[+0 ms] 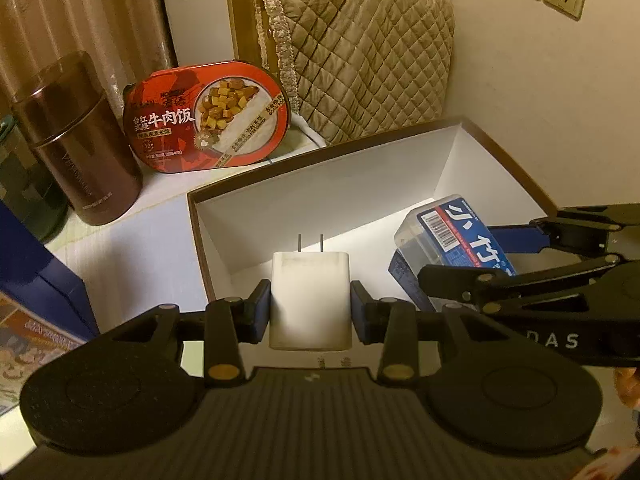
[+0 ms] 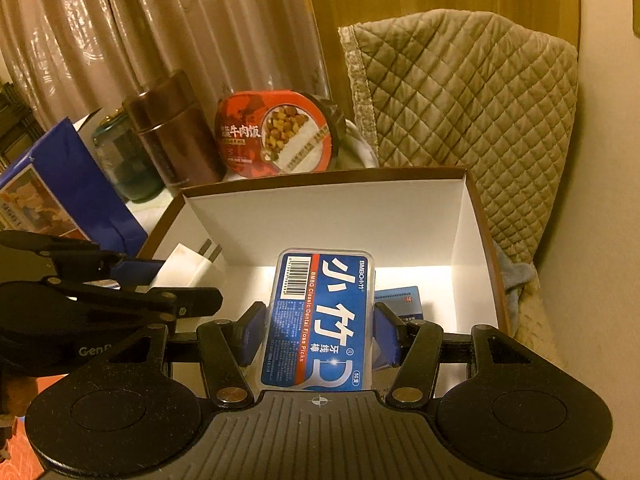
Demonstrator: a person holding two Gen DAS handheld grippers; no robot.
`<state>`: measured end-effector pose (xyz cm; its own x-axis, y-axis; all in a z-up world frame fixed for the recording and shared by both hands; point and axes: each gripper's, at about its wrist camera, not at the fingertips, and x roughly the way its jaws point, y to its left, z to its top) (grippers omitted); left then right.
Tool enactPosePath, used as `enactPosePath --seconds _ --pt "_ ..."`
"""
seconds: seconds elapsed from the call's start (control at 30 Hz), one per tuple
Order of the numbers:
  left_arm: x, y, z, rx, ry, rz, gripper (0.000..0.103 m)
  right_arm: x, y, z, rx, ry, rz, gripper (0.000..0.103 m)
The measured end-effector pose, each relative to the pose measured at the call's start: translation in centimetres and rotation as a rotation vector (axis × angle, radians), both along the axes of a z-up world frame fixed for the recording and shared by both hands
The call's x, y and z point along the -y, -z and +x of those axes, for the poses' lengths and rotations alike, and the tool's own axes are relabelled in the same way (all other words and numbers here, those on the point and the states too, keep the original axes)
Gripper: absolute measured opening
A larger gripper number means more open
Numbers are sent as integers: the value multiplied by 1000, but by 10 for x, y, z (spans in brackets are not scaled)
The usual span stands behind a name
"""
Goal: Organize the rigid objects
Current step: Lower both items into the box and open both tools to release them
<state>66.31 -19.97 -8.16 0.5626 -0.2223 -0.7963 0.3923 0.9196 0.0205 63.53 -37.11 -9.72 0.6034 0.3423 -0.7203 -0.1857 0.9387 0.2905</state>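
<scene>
Charger prongs; L view only.

Charger left, floss box right, both over open box
Behind box: canister left of meal tub; charger beside floss box

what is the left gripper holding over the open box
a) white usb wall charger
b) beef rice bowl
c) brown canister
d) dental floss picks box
a: the left gripper has its fingers pressed on both sides of the white usb wall charger, prongs pointing away, above the open box.
</scene>
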Motion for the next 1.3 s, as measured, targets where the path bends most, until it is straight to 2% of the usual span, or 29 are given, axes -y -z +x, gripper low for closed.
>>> enactPosePath --seconds 0.17,0.27,0.6,0.77,1.3 --pt "1 0 2 31 8 24 36 -2 1 5 -2 5 10 54" --pt "-2 1 4 24 1 20 41 -2 1 7 -1 6 29 54" --pt "-4 2 1 13 13 13 41 -2 5 8 -14 7 48 56" --pt "-4 1 -5 11 23 8 44 2 2 1 3 16 41 66" --pt "-10 -9 -36 4 30 -33 46 4 -10 -31 22 19 50 68"
